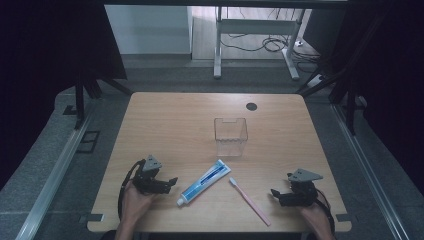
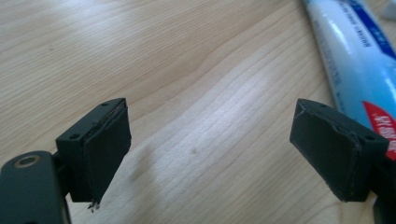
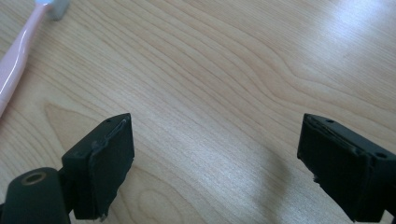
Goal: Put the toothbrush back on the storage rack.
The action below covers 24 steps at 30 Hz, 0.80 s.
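Observation:
A blue and white toothpaste tube (image 1: 204, 182) lies slantwise on the wooden table (image 1: 170, 120), its white cap toward the front. Just right of it lies a pink toothbrush (image 1: 248, 200), bristle head toward the back. Behind both stands a clear plastic cup (image 1: 230, 136), upright and empty. My left gripper (image 1: 171, 181) rests low at the front left, open, with bare wood between its fingers; the tube (image 2: 359, 60) lies just off its right jaw. My right gripper (image 1: 274, 193) sits at the front right, open and empty, and the toothbrush (image 3: 18, 51) lies off to its left.
A dark round grommet hole (image 1: 251, 106) sits near the table's far right edge. Beyond the table stand a white desk frame (image 1: 255, 45) and loose cables (image 1: 272, 42) on the floor. Black curtains hang on both sides.

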Available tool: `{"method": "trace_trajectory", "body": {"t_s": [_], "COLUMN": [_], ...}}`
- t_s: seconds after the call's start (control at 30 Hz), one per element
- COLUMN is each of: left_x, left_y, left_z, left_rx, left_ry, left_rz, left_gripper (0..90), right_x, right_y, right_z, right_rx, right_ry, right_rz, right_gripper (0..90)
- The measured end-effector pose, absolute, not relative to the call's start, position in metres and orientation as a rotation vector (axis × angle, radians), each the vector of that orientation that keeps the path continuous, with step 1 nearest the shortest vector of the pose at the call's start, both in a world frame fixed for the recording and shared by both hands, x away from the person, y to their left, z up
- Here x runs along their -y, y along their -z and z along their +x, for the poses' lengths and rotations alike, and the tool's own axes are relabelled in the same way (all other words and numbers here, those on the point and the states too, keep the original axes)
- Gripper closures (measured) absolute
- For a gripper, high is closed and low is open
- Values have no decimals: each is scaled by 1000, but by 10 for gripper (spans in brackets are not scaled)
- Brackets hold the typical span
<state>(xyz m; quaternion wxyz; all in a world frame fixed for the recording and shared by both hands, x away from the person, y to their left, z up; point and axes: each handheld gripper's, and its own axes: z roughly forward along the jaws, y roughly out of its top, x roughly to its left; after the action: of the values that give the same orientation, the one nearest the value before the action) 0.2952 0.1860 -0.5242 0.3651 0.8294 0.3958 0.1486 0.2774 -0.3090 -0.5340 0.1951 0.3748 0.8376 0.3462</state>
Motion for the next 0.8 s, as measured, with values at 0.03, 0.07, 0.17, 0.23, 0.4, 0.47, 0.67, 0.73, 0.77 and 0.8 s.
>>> {"method": "trace_trajectory", "body": {"t_s": [0.03,0.07,0.17,0.23,0.4,0.47,0.67,0.73,0.77,0.8], "left_x": [-186,-185,-183,-181,-179,-179,-180,-180,-180,-179], "left_y": [524,524,522,521,521,521,523,523,524,524], "left_z": [295,295,294,293,293,293,294,294,294,294], "left_rx": [-1018,-1022,-1025,-1027,-1028,-1026,-1032,-1032,-1033,-1031], "left_ry": [-382,-391,-383,-380,-388,-389,-390,-391,-389,-388], "left_rz": [2133,2138,2139,2137,2143,2145,2156,2155,2155,2155], "left_gripper": [125,125,126,125,126,126,126,126,126,127], "right_x": [309,308,307,306,306,306,305,304,304,303], "right_y": [534,534,533,532,533,532,529,529,528,528], "right_z": [277,277,276,275,275,274,273,273,272,272], "right_rx": [-2348,-2348,-2356,-2359,-2368,-2368,-2370,-2368,-2372,-2374], "right_ry": [-970,-967,-960,-958,-961,-959,-948,-951,-952,-953], "right_rz": [1050,1043,1037,1028,1031,1029,1032,1032,1027,1028], "right_gripper": [109,109,117,117,116,116,114,115,130,132]}}
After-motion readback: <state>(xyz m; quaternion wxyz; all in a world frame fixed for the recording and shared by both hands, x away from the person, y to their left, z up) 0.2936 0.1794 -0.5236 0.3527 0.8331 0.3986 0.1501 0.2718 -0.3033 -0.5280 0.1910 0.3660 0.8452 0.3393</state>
